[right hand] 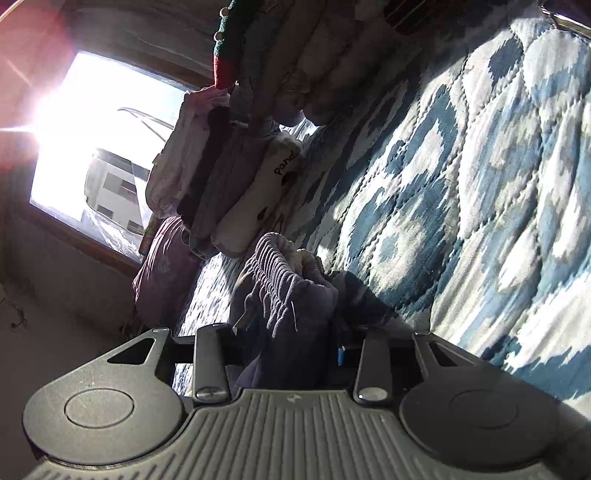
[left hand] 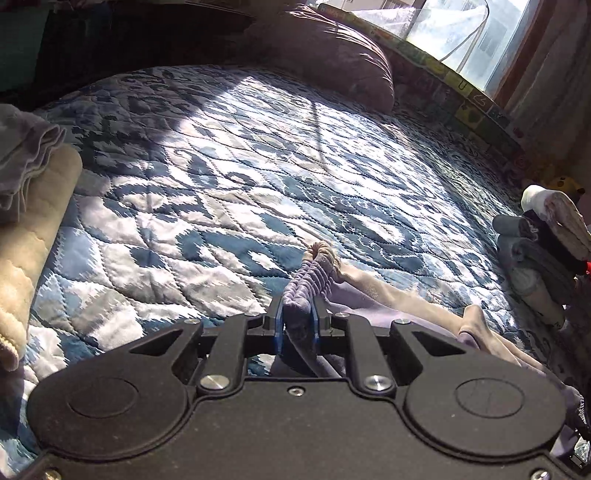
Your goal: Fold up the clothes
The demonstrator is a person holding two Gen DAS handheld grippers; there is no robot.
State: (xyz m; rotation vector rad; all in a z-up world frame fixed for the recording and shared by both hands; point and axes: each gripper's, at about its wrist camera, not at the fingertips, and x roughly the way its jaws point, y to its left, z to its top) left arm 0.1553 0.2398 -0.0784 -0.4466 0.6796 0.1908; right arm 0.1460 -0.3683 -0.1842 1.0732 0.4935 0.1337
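Observation:
A purple garment with a gathered elastic waistband (left hand: 314,277) is pinched between the blue pads of my left gripper (left hand: 297,319), which is shut on it just above the quilt. Its pale lining trails to the right (left hand: 399,299) across the bed. In the right wrist view the same purple garment (right hand: 284,295) bunches up between the fingers of my right gripper (right hand: 291,343), which is shut on it; the view is tilted, with the quilt (right hand: 480,184) running up the right side. The fingertips are mostly hidden by cloth.
A blue-and-white quilted bedspread (left hand: 229,177) covers the bed. Folded beige and lilac cloth (left hand: 33,206) lies at the left edge. A pile of rolled socks and clothes (left hand: 539,243) sits at the right, also stacked (right hand: 236,177). A mauve pillow (left hand: 332,55) and a window (left hand: 461,29) lie beyond.

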